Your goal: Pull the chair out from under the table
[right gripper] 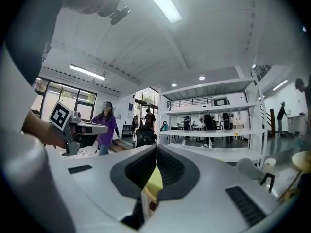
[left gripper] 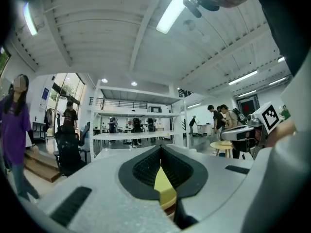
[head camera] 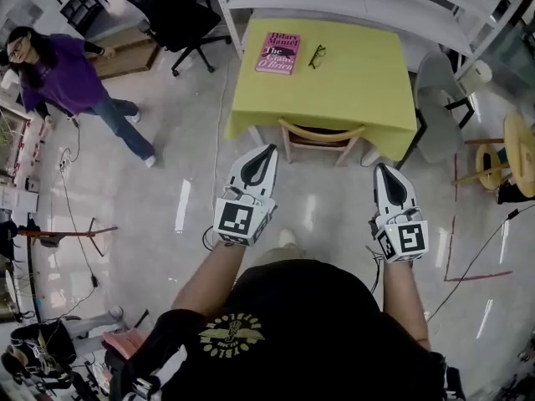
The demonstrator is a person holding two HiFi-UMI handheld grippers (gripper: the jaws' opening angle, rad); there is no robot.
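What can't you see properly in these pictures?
- Seat and legs of the chair: in the head view they are hidden under the yellow table. Only its curved back shows.
- Table and chair in both gripper views: mostly hidden behind the shut left hand-held gripper and right hand-held gripper. Only a yellow sliver shows.
- The glasses: in the head view they are too small for detail.

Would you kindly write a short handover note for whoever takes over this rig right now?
Left gripper: shut, empty, in front of the chair, not touching it.
Right gripper: shut, empty, also short of the chair.
Chair: tucked under the yellow table; book and glasses lie on top.
Done: nothing yet, chair untouched.
Left: open the jaws, grip the chair's back rail, pull it out.
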